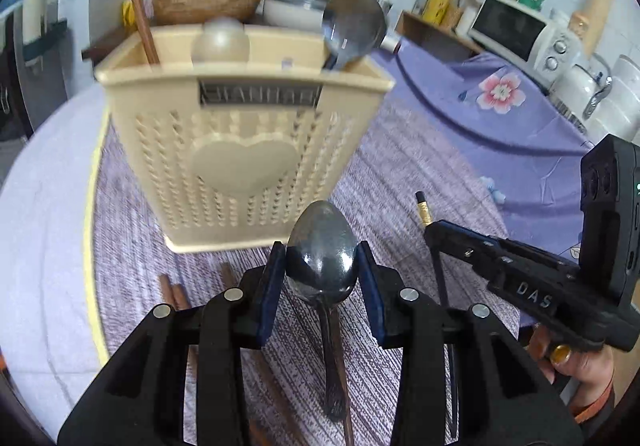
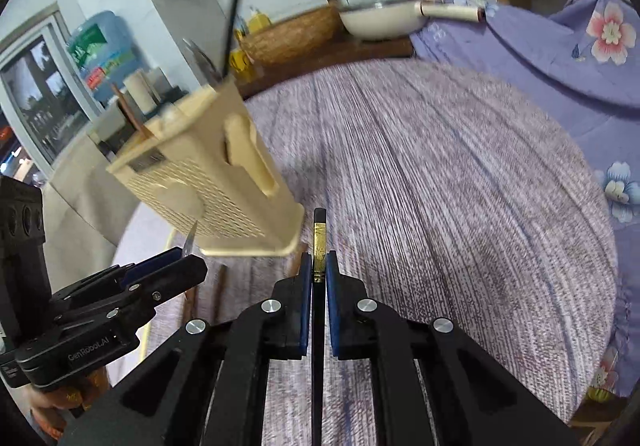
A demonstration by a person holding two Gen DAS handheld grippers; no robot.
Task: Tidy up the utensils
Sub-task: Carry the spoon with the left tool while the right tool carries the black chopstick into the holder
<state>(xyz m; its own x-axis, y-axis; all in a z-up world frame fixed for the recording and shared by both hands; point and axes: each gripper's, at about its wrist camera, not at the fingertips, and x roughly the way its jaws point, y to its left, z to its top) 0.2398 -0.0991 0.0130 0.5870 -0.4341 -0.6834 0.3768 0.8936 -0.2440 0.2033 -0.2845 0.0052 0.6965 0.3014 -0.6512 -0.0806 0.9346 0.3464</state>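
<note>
- Left gripper (image 1: 322, 258) has its jaws clenched on the metal spoon (image 1: 322, 252), bowl up, just before the beige caddy (image 1: 244, 142).
- Right gripper (image 2: 319, 266) pinches a black chopstick (image 2: 319, 238), right of the caddy.
- Brown chopsticks (image 1: 176, 292) lie on the tabletop (image 2: 440, 174) beneath.

Right gripper (image 2: 319, 270) fingers (image 2: 306, 286) clamped on black chopstick (image 2: 319, 242), gold-banded tip forward. Beige utensil holder (image 2: 208, 182) ahead-left on purple table (image 2: 440, 186), utensils standing inside. Left gripper (image 2: 182, 258) at lower left, pinching metal edge.
</note>
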